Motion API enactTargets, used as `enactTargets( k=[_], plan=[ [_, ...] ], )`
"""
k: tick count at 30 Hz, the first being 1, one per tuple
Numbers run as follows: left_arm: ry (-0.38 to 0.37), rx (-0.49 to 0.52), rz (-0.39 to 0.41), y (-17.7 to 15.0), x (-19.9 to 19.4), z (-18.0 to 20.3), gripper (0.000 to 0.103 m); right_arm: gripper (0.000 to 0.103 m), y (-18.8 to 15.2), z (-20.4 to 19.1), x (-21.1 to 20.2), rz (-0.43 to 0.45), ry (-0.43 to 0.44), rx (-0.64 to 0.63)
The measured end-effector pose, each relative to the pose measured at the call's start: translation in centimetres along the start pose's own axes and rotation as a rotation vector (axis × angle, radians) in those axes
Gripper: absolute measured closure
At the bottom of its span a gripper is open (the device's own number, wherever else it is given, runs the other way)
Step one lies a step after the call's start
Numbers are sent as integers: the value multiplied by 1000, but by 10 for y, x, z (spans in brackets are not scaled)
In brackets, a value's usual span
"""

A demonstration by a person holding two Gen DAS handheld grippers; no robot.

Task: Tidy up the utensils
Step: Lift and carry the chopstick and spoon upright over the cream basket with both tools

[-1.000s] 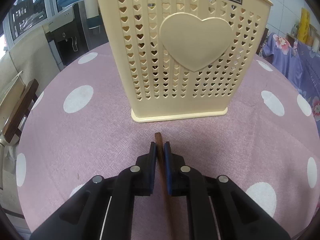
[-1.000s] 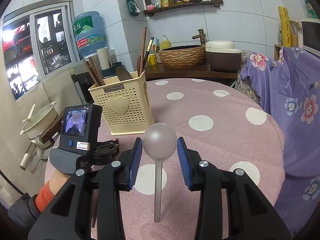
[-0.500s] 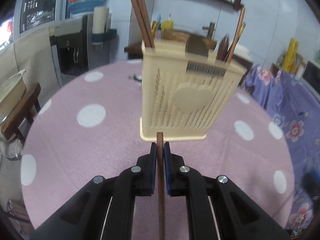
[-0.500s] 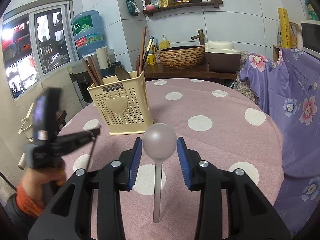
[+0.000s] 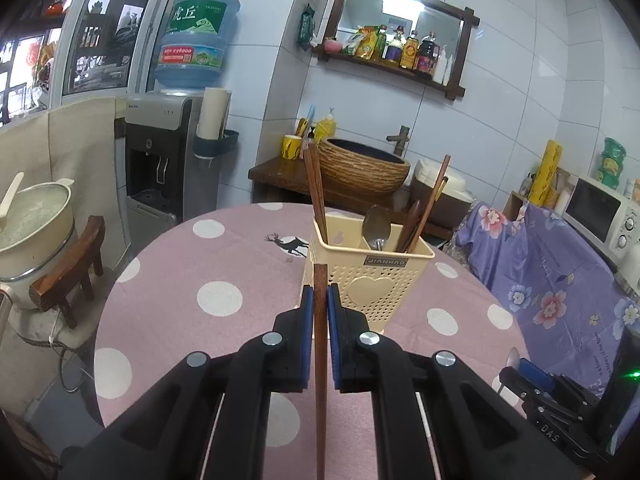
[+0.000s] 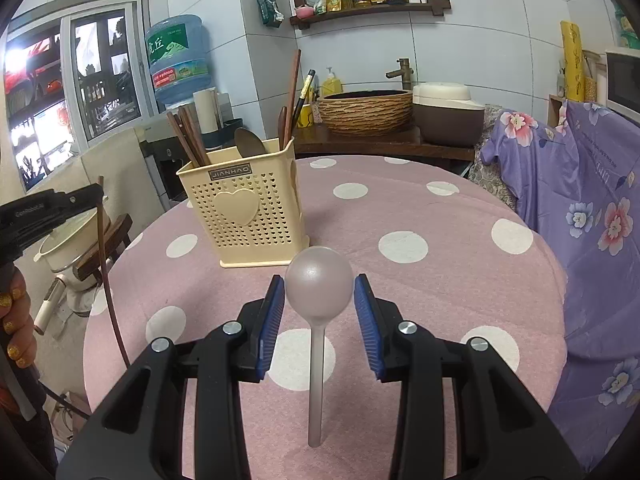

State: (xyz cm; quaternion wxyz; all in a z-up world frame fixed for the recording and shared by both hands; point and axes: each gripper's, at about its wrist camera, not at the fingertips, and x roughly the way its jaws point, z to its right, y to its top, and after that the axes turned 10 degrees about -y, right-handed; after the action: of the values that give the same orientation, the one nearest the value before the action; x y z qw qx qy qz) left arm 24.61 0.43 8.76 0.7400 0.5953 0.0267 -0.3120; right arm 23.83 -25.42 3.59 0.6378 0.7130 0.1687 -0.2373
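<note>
Between gripper (image 5: 317, 300) pads, one chopstick (image 5: 320, 360)

Left gripper (image 5: 318, 308) clamps chopstick (image 5: 320, 360); utensil holder (image 5: 370, 276) beyond.

Both tools share one build: matte black plastic arms that fork into two branches each, joined by round silver screw heads. The left gripper (image 5: 317, 308) carries smooth blue pads on the inner faces of its fingers; the right gripper (image 6: 319, 312) has blue pads with fine ribbing. Seen from the right wrist camera, the left tool's side bears pale lettering, too blurred to read. The person's hand (image 6: 16, 332) shows gold glitter nail polish.
</note>
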Motion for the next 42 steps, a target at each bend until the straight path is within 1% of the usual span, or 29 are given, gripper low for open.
enactTargets(
  k=[4, 13, 20, 24, 27, 30, 33, 36, 39, 42],
  plan=[
    [-7, 15, 22, 6, -9, -1, 95, 66, 2, -1, 1, -2, 2, -1],
    [-34, 15, 36, 14, -12, -5, 95, 66, 8, -9, 0, 5, 13, -21],
    [-62, 23, 44, 24, -15, -4, 95, 66, 20, -13, 3, -13, 90, 0],
    [-115, 23, 35, 37, -11, 0, 95, 66, 35, -21, 3, 1, 120, -23],
    [-139, 27, 37, 54, -7, 4, 95, 66, 55, -28, 1, 39, 135, -39],
    [-151, 47, 57, 78, -6, 13, 95, 66, 85, -37, 0, 81, 150, -43],
    [-183, 53, 80, 105, -8, 21, 95, 66, 124, -47, 0, 130, 158, -33],
    [-207, 56, 105, 139, -10, 30, 95, 66, 167, -59, -1, 189, 157, -21],
    [-187, 79, 147, 172, -12, 40, 95, 66, 205, -74, 0, 257, 129, -26],
    [-161, 106, 187, 190, -12, 47, 95, 66, 226, -87, 11, 292, 112, -27]
  ],
)
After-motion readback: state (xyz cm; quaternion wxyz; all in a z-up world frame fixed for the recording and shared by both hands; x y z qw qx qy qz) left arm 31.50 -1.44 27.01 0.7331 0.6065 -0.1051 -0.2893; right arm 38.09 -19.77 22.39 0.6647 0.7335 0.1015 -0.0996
